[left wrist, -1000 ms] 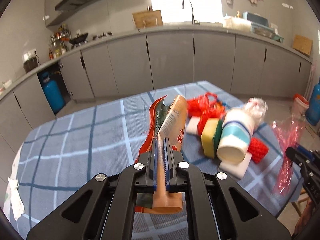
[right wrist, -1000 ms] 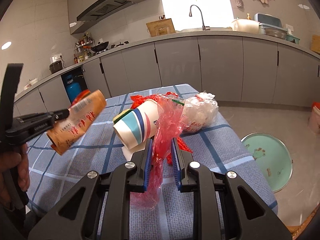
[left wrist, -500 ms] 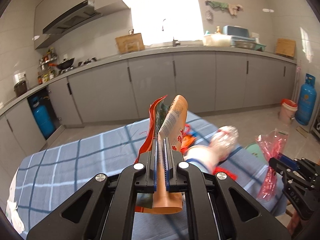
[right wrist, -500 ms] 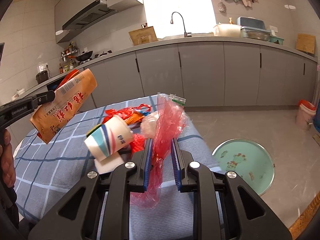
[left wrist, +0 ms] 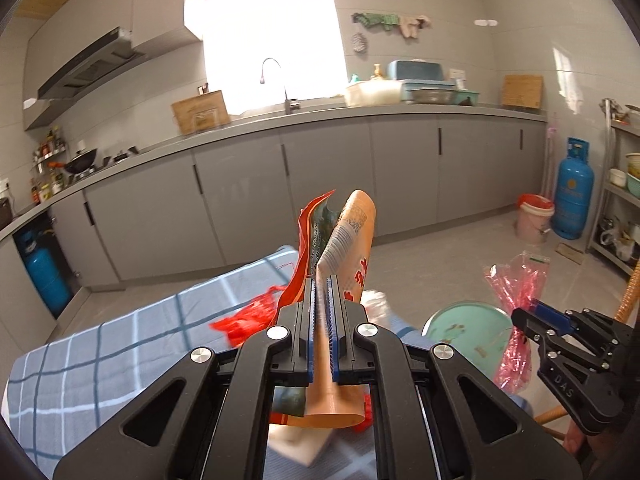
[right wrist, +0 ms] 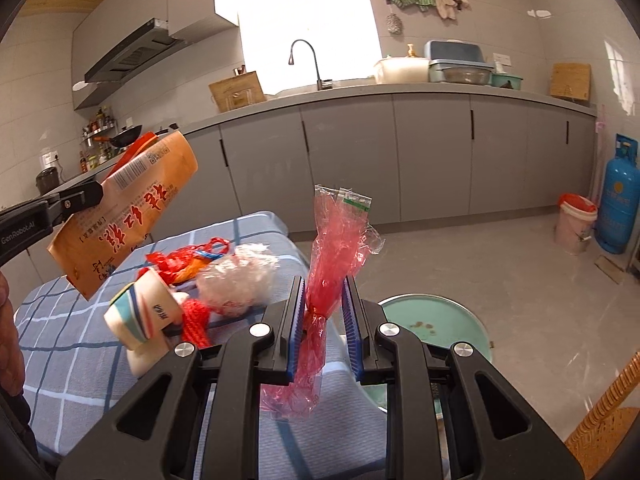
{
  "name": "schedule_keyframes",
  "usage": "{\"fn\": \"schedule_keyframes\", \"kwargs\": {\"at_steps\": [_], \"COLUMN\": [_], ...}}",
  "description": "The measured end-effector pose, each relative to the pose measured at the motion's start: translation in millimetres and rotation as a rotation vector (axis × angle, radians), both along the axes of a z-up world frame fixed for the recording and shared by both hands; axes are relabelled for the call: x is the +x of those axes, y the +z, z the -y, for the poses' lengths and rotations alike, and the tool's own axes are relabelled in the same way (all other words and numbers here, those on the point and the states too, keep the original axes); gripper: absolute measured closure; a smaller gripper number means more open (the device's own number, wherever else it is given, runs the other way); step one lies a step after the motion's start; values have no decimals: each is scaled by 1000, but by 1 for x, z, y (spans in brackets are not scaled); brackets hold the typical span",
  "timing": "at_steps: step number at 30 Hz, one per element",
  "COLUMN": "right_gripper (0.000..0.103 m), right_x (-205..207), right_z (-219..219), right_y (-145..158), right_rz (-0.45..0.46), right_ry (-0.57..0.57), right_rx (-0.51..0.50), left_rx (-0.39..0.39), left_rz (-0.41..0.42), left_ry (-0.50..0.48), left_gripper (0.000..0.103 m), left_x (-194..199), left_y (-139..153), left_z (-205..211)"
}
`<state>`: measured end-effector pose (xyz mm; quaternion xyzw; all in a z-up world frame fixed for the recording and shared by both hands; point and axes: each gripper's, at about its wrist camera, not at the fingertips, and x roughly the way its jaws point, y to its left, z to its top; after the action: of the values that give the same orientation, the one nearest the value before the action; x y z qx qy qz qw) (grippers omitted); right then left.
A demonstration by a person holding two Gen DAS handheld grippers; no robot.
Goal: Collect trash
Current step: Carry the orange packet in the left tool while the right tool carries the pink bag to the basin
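My left gripper (left wrist: 322,285) is shut on an orange snack wrapper (left wrist: 352,236), with a red-and-green wrapper (left wrist: 310,232) pinched beside it. Both are held up over the right end of the checked tablecloth (left wrist: 100,352). My right gripper (right wrist: 323,285) is shut on a crumpled red plastic bag (right wrist: 340,240) above the table's right edge. Each gripper shows in the other's view: the left gripper (right wrist: 94,196) with the orange wrapper (right wrist: 128,212), and the right gripper (left wrist: 528,316) with the red bag (left wrist: 516,284). A paper cup (right wrist: 140,316), clear crumpled plastic (right wrist: 240,276) and a red net bag (right wrist: 188,256) lie on the cloth.
A round pale-green basin (right wrist: 440,320) sits on the floor just past the table's right edge. Farther right stand a bucket with a red liner (right wrist: 576,220) and a blue gas cylinder (right wrist: 620,204). A wicker seat (right wrist: 608,420) is at the lower right. Grey cabinets line the back wall.
Both grippers have swung right, from over the middle of the table to its right end, each still holding its trash. The green basin has come into both views.
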<state>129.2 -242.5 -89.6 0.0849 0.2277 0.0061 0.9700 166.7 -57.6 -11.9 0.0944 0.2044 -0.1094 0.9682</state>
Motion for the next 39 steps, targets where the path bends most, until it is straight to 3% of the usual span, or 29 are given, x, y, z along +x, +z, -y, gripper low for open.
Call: {"fn": "schedule_keyframes", "kwargs": {"at_steps": [18, 39], "right_gripper": [82, 81], "right_x": [19, 74], "right_z": [83, 132], "right_y": [-14, -80], "right_rz": [-22, -158], "right_ry": [-150, -165], "right_rx": [-2, 34], "left_rx": [1, 33], "left_rz": [-29, -214], "left_ry": [-152, -273], "left_gripper": [96, 96], "left_x": [29, 82], "left_y": [-14, -88], "left_z": [84, 162]}}
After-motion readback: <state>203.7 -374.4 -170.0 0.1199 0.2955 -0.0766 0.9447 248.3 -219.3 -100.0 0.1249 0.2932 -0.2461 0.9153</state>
